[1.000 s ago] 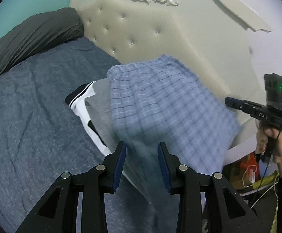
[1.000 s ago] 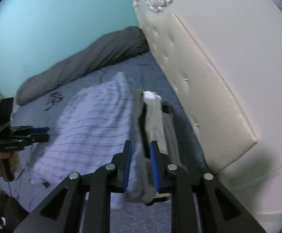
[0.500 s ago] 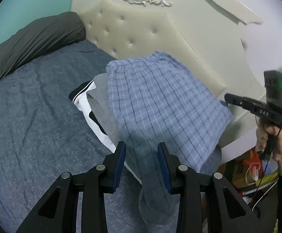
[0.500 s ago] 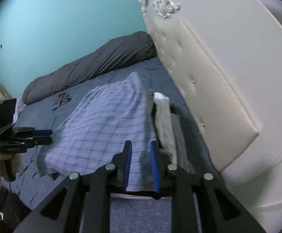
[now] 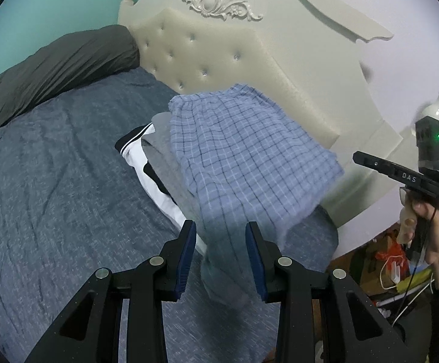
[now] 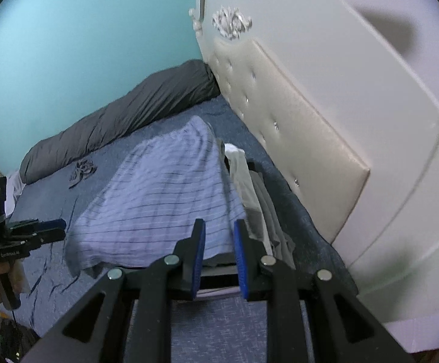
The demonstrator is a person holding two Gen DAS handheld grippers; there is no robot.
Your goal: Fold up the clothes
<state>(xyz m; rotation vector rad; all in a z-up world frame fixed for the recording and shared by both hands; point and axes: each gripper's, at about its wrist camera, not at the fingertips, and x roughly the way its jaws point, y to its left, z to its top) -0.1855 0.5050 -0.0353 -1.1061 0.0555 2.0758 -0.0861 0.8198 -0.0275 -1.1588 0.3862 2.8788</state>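
A blue plaid garment (image 5: 243, 157) is draped over a stack of folded clothes on the bed, its waistband towards the headboard. My left gripper (image 5: 221, 254) is shut on its near end, and a bunched strip of the cloth fills the gap and hangs below the pads. My right gripper (image 6: 217, 254) is shut on the garment's (image 6: 165, 199) other near corner, beside the stack. Each gripper shows in the other's view, the left gripper (image 6: 59, 227) at one corner and the right gripper (image 5: 358, 158) at the other. Under the plaid lie a grey garment (image 5: 162, 151) and a white-and-black garment (image 5: 137, 151).
The bed has a blue-grey sheet (image 5: 53, 196). A dark grey rolled duvet (image 5: 53, 66) lies along the far wall, and the cream tufted headboard (image 5: 219, 60) stands close behind the stack. A small dark item (image 6: 81, 171) lies on the sheet. Cables and clutter (image 5: 394, 260) sit on the floor past the bed's corner.
Both grippers have drawn back from the stack with the plaid cloth still between their jaws. The garment, raised like a tent before, now stretches lower and flatter over the stack.
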